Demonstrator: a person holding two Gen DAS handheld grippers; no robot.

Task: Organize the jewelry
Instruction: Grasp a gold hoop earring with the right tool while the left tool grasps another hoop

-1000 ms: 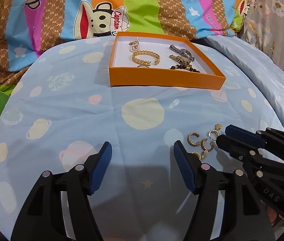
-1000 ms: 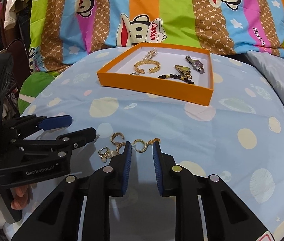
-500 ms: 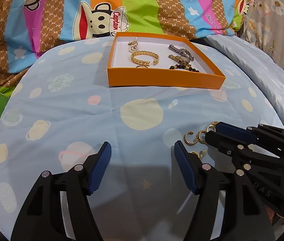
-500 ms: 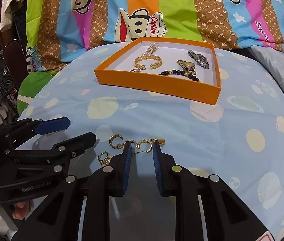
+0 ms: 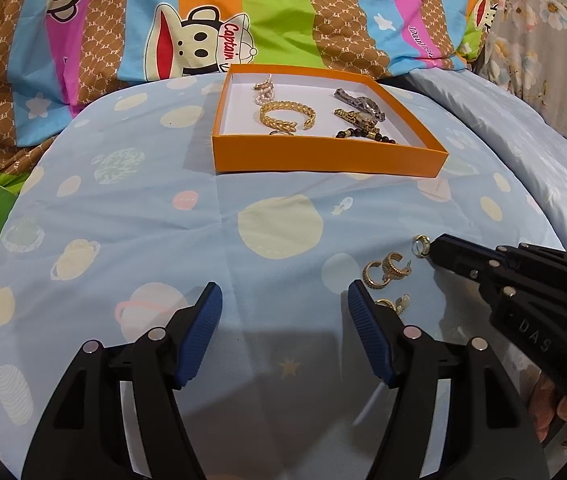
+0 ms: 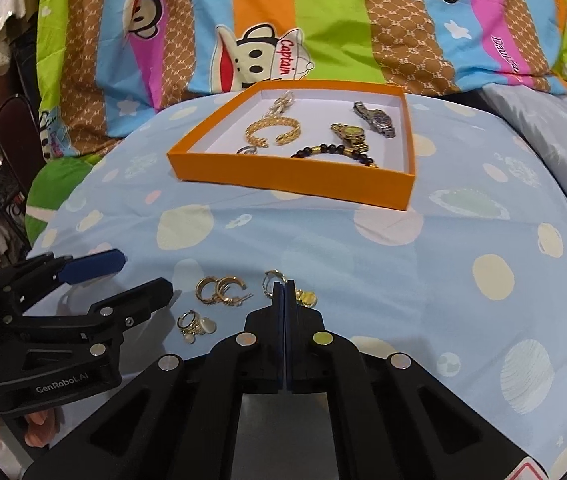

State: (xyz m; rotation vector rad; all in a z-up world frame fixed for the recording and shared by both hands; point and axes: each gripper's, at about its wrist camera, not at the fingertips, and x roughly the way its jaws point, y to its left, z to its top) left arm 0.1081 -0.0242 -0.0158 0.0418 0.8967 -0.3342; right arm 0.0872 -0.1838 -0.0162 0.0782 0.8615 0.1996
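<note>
My right gripper [image 6: 285,286] is shut on a gold hoop earring [image 6: 273,279] with a gold charm [image 6: 306,298], low over the blue sheet; it also shows in the left wrist view [image 5: 437,249], with the earring [image 5: 420,245] at its tip. A pair of gold hoop earrings [image 6: 221,290] and a gold ring cluster [image 6: 195,326] lie on the sheet to its left. My left gripper [image 5: 285,306] is open and empty, just left of the hoops [image 5: 385,272]. The orange box [image 6: 283,178] farther back holds a gold bangle [image 6: 273,130], watches and a bead bracelet.
The blue planet-print sheet [image 5: 143,220] covers a rounded cushion. A striped monkey-print blanket [image 5: 203,20] rises behind the box. The orange box also shows in the left wrist view [image 5: 323,158]. A green cushion [image 6: 59,184] lies at the left.
My right gripper has closed fully on the gold hoop earring with the charm. The left gripper has stayed open and hardly moved.
</note>
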